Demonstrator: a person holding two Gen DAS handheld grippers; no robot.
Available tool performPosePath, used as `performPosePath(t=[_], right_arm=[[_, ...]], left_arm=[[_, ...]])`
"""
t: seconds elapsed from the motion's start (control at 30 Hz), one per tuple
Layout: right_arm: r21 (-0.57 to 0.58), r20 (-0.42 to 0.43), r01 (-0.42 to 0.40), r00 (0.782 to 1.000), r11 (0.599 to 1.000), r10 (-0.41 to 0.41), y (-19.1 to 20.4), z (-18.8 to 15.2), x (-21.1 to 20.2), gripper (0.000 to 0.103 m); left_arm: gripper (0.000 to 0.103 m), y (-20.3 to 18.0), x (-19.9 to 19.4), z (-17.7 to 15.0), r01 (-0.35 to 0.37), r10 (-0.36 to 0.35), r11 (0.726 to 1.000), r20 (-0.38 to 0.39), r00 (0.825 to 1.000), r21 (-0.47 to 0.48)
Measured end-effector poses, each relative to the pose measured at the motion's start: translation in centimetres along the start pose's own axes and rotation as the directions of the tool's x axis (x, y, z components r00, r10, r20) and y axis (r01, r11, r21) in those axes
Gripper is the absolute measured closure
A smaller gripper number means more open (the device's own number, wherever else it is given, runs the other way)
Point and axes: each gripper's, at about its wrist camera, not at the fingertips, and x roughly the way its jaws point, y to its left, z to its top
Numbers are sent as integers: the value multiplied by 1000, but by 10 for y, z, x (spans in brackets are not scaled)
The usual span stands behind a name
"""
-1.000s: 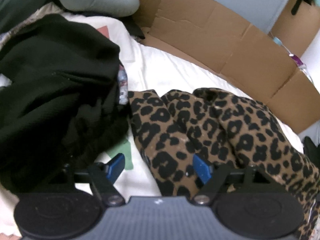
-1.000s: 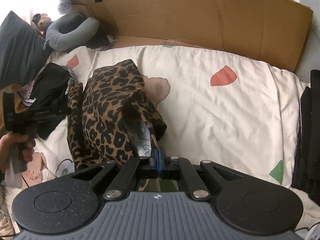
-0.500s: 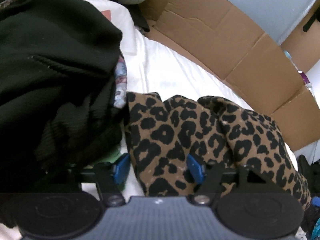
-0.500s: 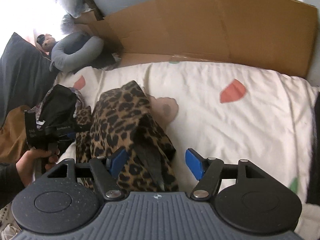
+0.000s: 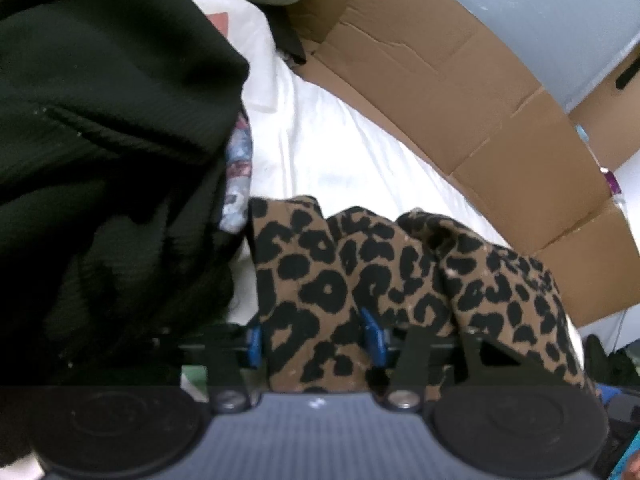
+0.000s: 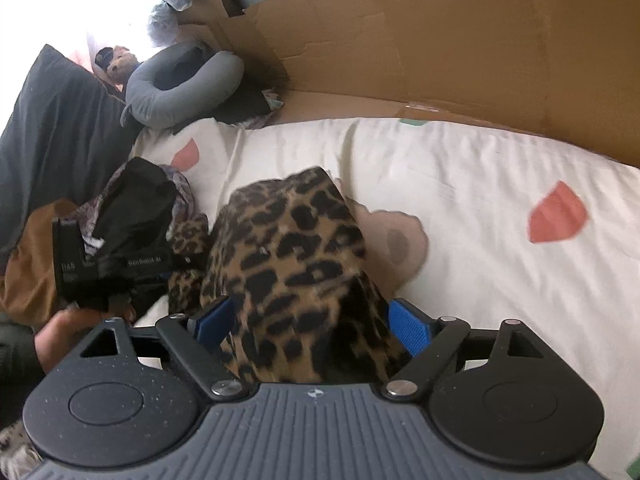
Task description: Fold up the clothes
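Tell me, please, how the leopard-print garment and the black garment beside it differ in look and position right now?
The leopard-print garment is tan with black spots; the black garment is plain, dark and ribbed. The leopard-print garment lies between the open fingers of both the left gripper and the right gripper; the black garment sits off to the side, in neither gripper. Both are bunched, unfolded, and rest on the white bedsheet.

Patterned garment [image 6: 288, 264] bunched on bedsheet [image 6: 480, 184]; clothes heap [image 5: 100, 140] to its left, touching; cardboard [image 6: 440, 40] behind; neck pillow [image 6: 180, 88] at far left corner.
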Motion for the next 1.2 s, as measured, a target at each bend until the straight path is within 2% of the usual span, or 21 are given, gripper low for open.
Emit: performPosePath(t=[0.13,0.23,0.3,0.37,0.47,0.53,0.7,0.93,1.2], right_arm=[[42,-29,-23,999,999,24,-5,15,23,14],[19,-41,-57,997,998,58,-4,20,33,16],[4,-21,-80,997,997,80,-2,22,32,33],[5,-6,-65,998,998,65,-3,24,30,86],[-5,18,-53,998,999,53,-5,24,25,98],[-16,40,-46,998,999,47,-6,22,18,100],[14,85,-39,996,999,38,-14,14,-8,101],[66,134,-34,991,997,25,-28,-6,-50,102],[110,194,-16,981,994,-6,-32,-27,-99,102]], left_arm=[[66,3,0,4,20,-20,1000,-6,1000,-23],[70,3,-1,5,18,-18,999,-6,1000,-27],[77,4,-3,5,17,-17,1000,-9,1000,-25],[85,2,-6,5,22,-22,999,-9,1000,-33],[94,-5,-14,5,8,-8,1000,7,1000,-6],[97,-15,-21,3,-14,14,999,24,1000,31],[98,-25,-48,5,12,-15,999,76,997,50],[98,1,-106,-13,27,-31,999,108,994,36],[99,-14,-139,-22,8,-15,998,130,991,61]])
